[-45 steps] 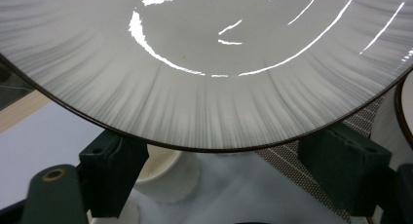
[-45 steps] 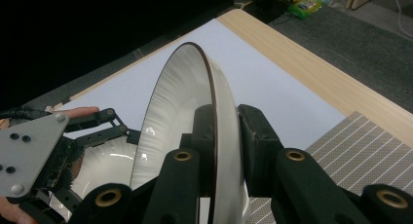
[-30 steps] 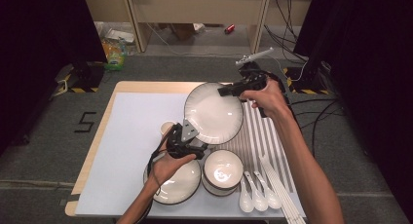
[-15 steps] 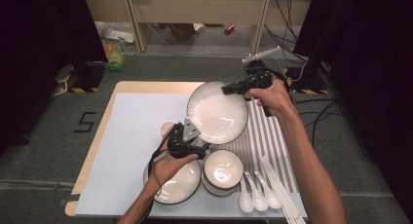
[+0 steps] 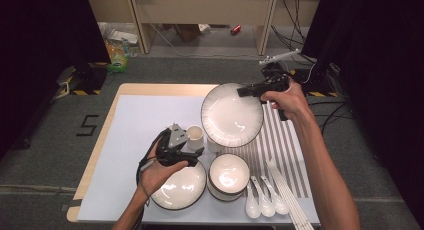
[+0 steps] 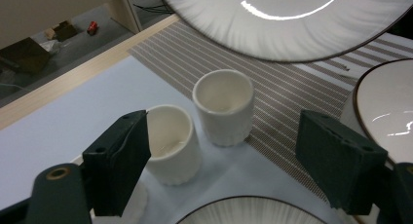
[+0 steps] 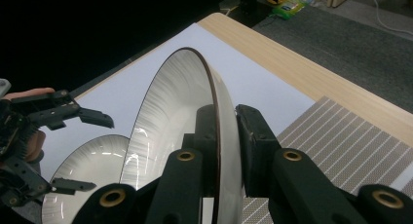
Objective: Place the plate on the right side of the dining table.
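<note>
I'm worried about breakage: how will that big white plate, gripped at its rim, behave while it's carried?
The plate looks glazed and glossy, so it may slip in the right gripper, which pinches only its thin rim. It hangs tilted above the cups, so its weight probably levers against that grip. It looks like ceramic: stiff, likely to chip if dropped.

R tool (image 5: pixel 248 91) lifted plate (image 5: pixel 231 114) higher, tilted up off table.
</note>
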{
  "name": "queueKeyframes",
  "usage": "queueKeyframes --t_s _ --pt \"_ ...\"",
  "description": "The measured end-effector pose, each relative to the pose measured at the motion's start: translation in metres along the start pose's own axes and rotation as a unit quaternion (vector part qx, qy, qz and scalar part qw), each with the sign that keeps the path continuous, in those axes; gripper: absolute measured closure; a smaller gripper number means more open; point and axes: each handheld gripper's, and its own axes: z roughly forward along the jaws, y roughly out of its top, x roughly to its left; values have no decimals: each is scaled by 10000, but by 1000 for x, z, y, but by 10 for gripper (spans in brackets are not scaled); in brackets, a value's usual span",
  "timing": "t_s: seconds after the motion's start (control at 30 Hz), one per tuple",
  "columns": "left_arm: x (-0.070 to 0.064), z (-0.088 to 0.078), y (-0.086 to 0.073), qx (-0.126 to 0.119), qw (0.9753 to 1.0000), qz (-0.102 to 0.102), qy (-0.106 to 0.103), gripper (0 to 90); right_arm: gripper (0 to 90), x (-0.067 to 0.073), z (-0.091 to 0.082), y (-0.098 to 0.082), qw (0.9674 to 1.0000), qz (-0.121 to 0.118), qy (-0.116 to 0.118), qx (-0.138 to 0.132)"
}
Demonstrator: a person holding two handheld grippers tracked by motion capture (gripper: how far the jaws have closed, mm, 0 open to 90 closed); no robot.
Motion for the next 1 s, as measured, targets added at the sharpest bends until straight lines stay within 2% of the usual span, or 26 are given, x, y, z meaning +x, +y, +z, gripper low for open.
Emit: queueKeyframes --t_s 0.23,0.43,0.47,0.67,0.83,1.0 --pt "22 -20 -30 -34 9994 -278 222 200 797 -9 -6 -9 9998 125 -132 9" --pt "33 -31 -55 58 9981 -483 375 201 797 -19 -8 -17 9994 285 -181 -34" --pt "37 -35 -64 99 9976 -531 424 202 797 -21 -9 -18 9993 299 -204 -50" --pt "49 -45 -90 248 9955 -719 566 204 796 -35 -14 -30 9983 480 -329 -16" --pt "57 -59 -105 279 9935 -849 699 204 793 -47 -16 -41 9970 656 -418 -35" --pt "65 -75 -122 318 9901 -1046 883 204 791 -61 -14 -54 9954 832 -482 -20"
